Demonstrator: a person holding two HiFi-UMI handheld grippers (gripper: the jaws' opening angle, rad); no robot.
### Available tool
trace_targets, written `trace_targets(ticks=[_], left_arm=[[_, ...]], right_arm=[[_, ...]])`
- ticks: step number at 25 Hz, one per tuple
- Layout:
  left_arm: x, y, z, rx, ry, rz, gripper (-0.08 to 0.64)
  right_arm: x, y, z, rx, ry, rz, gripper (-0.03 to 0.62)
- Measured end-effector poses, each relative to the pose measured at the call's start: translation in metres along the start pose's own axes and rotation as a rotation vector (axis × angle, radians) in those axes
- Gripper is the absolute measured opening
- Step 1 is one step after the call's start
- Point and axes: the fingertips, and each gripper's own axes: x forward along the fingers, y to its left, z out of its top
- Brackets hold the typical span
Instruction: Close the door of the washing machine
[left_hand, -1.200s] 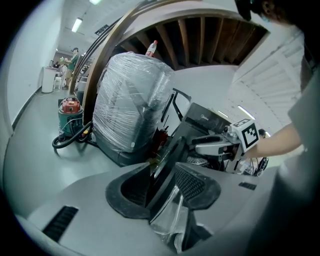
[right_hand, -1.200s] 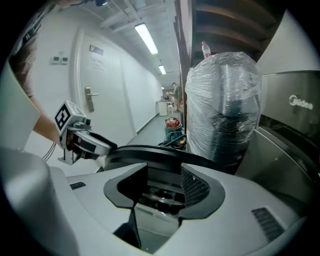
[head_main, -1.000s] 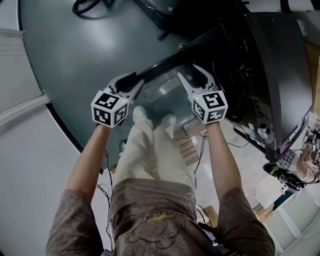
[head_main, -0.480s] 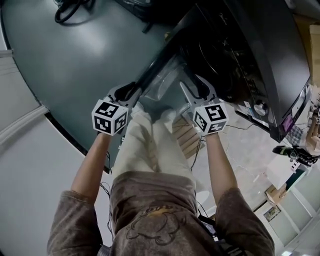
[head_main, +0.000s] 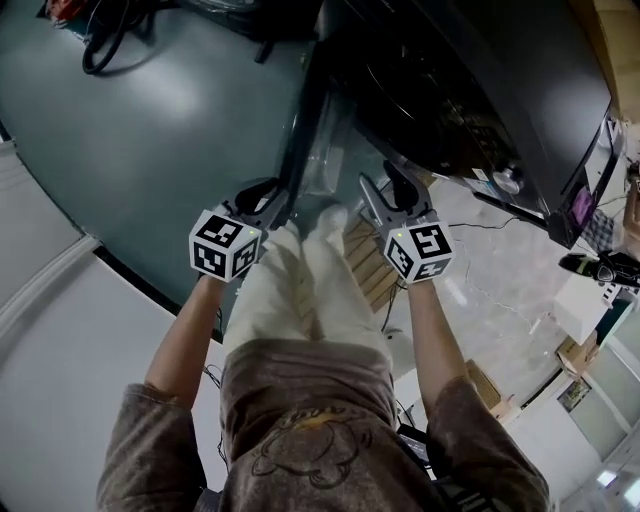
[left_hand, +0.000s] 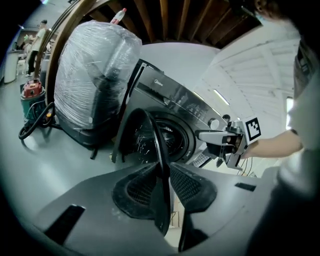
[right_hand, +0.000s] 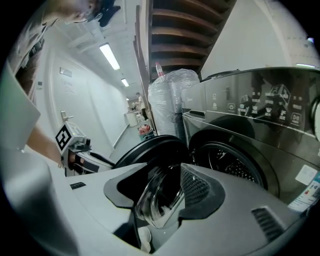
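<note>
The dark front-loading washing machine (head_main: 470, 90) fills the upper right of the head view, its drum opening (left_hand: 167, 140) uncovered. Its round door (head_main: 300, 120) stands partly open, seen nearly edge-on. My left gripper (head_main: 268, 190) holds the door's dark outer rim (left_hand: 159, 150); its jaws are closing, and both pads (left_hand: 137, 187) lie tight against the rim. My right gripper (head_main: 385, 180) is open wide on the door's inner side. The clear glass bowl (right_hand: 160, 192) sits between its jaws, and I cannot tell if a pad (right_hand: 197, 187) touches it.
A plastic-wrapped appliance (left_hand: 95, 65) stands left of the washer, with a black cable (head_main: 110, 40) and a red can (left_hand: 31, 90) on the grey floor. The person's legs (head_main: 300, 280) are just behind the door. Wooden slats (head_main: 365, 265) and thin cables lie on the floor below the machine.
The door has swung closer to the machine, from lying wide open to nearly edge-on. Both grippers moved with it toward the washer. The left jaws have narrowed onto the rim.
</note>
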Motion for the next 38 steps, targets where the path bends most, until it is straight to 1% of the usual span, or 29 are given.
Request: trace_targets(ticks=[7,12,19,23,27,34,36,38], left_arm=[[0.031,-0.037,0.0,0.038,0.045,-0.08,0.084],[0.054,-0.063,0.006,0.055,0.061,-0.131,0.093],[0.084,-0.092,0.015,0.107,0.096,-0.191,0.095],[0.097,-0.104,0.022,0.121,0.105,-0.216,0.091],[0.111,-0.115,0.028,0.13,0.095,-0.248,0.083],[0.141,-0.131,0.042,0.153,0.076,-0.328,0.061],[0.15,-0.134,0.046,0.166,0.074,-0.343,0.049],[0.16,-0.131,0.051,0.191,0.071,-0.334,0.007]], right_arm=[[-0.034,-0.018,-0.022,0.059,-0.022,-0.054,0.195],[-0.062,-0.038,-0.035,0.107,-0.047,-0.118,0.191],[-0.09,-0.06,-0.058,0.187,-0.073,-0.198,0.184],[-0.1,-0.063,-0.068,0.238,-0.085,-0.231,0.173],[-0.108,-0.067,-0.08,0.277,-0.092,-0.262,0.162],[-0.103,-0.076,-0.104,0.329,-0.098,-0.29,0.114],[-0.1,-0.078,-0.113,0.345,-0.098,-0.293,0.104],[-0.095,-0.08,-0.121,0.363,-0.096,-0.296,0.097]])
